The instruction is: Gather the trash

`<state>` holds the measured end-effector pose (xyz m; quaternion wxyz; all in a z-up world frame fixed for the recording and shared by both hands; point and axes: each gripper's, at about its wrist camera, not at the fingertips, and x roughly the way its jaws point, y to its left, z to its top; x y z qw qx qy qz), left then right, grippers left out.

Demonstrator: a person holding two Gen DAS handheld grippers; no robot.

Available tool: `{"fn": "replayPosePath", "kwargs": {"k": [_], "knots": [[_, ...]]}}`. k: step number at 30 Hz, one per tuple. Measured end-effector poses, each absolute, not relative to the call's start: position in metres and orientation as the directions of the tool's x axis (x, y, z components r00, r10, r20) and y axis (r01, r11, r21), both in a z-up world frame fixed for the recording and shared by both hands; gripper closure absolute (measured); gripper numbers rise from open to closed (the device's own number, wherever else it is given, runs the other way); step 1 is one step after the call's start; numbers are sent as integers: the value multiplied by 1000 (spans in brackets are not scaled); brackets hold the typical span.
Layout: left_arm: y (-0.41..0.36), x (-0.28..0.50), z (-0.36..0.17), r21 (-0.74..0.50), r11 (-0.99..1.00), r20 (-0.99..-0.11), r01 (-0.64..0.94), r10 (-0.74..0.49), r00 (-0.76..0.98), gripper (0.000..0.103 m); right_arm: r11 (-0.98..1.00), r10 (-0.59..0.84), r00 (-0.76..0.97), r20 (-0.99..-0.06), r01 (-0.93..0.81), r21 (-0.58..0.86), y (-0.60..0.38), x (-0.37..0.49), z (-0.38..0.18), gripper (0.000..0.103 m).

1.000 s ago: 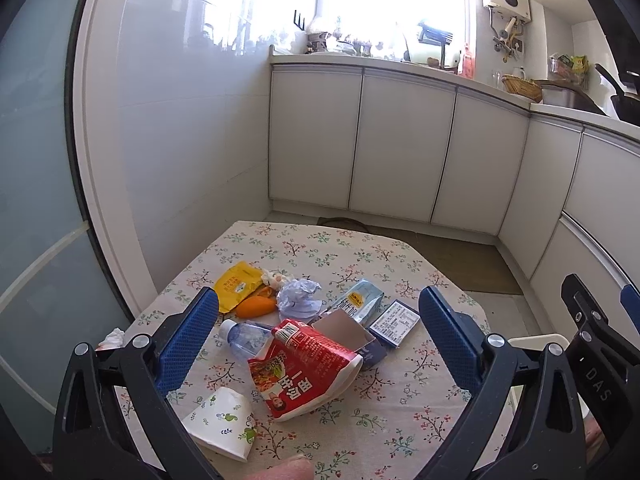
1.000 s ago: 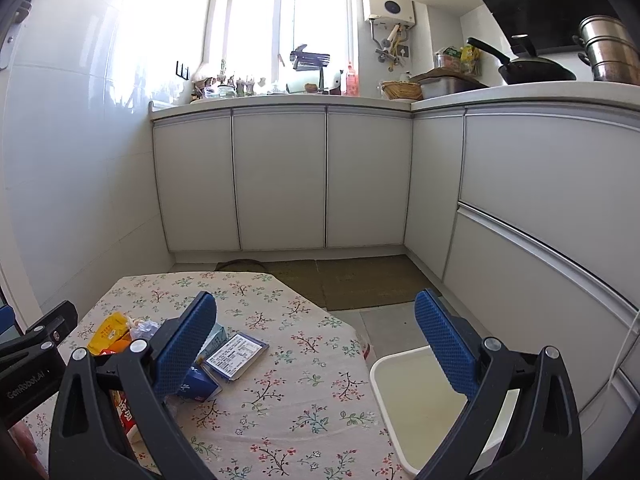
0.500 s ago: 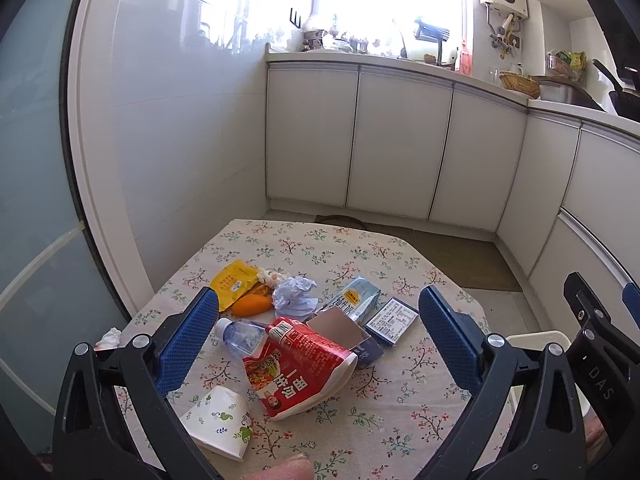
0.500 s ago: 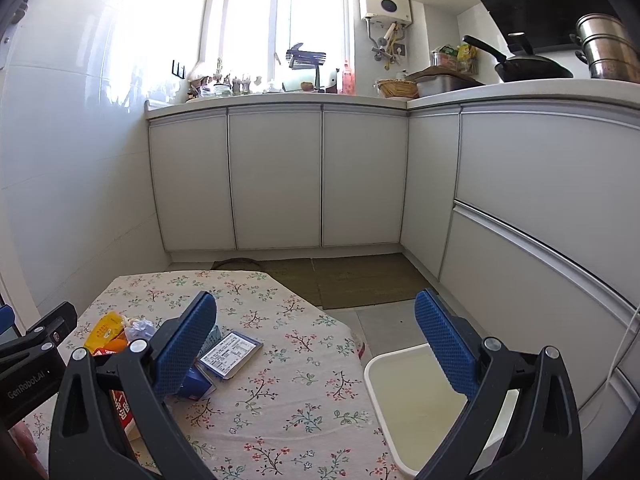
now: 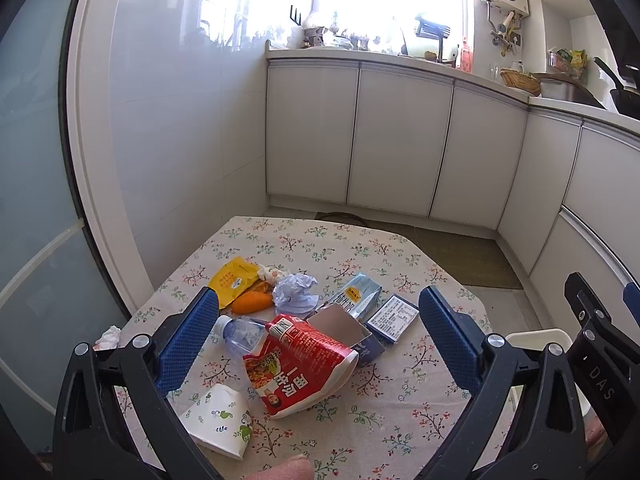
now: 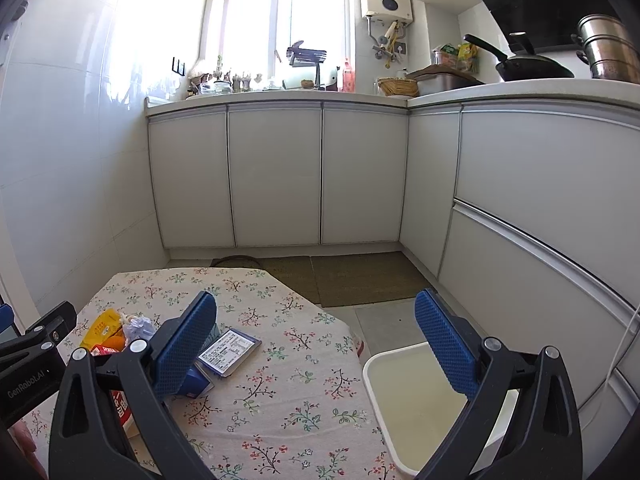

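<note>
Left gripper [image 5: 320, 332] and right gripper [image 6: 316, 340] spread, empty; crumpled red pouch [image 5: 298, 368] atop litter pile.

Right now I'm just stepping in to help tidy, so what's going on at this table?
A person is about to clear trash from the floral-cloth table, holding a hand-held gripper in each hand. The left hand-held gripper is open and empty, poised over the pile: a red pouch, a plastic bottle, a paper cup, a yellow packet and some cartons. The right hand-held gripper is also open and empty. A white bin beside the table looks empty, so nothing appears collected yet.
</note>
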<state>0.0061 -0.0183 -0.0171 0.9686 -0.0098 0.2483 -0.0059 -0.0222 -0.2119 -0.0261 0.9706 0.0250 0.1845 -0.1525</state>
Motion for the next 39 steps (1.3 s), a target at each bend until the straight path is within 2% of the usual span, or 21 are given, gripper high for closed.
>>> {"fn": "replayPosePath", "kwargs": {"k": [4, 11, 19, 26, 33, 39], "knots": [[-15, 11, -22, -16, 1000, -522, -13, 3, 853, 7, 955, -266, 868, -420, 295, 6, -214, -15, -32, 6], [13, 26, -36, -27, 995, -622, -94, 57, 781, 7, 968, -196, 776, -600, 251, 9, -207, 13, -56, 6], [71, 51, -50, 26, 956, -713, -291, 221, 665, 7, 984, -103, 692, -714, 174, 26, -196, 32, -85, 6], [139, 78, -85, 175, 882, -793, -437, 389, 468, 7, 988, -44, 647, -761, 139, 61, -189, 41, -97, 6], [165, 115, -135, 387, 866, -808, -317, 484, 335, 7, 989, -37, 635, -772, 136, 65, -187, 43, -99, 6], [185, 126, -158, 410, 859, -824, -308, 493, 279, 12, 987, -50, 622, -782, 148, 55, -190, 45, -105, 6]]}}
